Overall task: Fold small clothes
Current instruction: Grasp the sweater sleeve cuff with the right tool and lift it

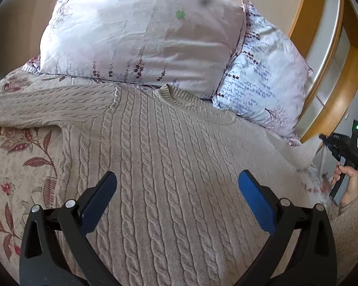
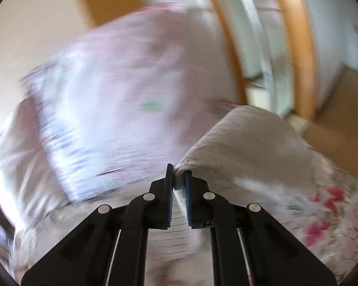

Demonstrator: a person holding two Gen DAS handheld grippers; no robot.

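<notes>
A beige cable-knit sweater (image 1: 167, 143) lies flat on the bed with its neck towards the pillows and one sleeve stretched out to the left. My left gripper (image 1: 176, 178) hovers over the sweater's body, its blue pads wide apart and holding nothing. In the blurred right wrist view my right gripper (image 2: 178, 174) is shut on a fold of the sweater's beige sleeve (image 2: 245, 143), which arches up from the pads. At the far right of the left wrist view that right gripper (image 1: 324, 139) sits at the sweater's right edge, held by a hand (image 1: 346, 178).
Two floral pillows (image 1: 140, 31) (image 1: 262, 83) lean at the head of the bed, just beyond the sweater's neck. A curved wooden bed frame (image 1: 355, 66) runs along the right. A floral bedspread (image 1: 19, 166) lies under the sweater.
</notes>
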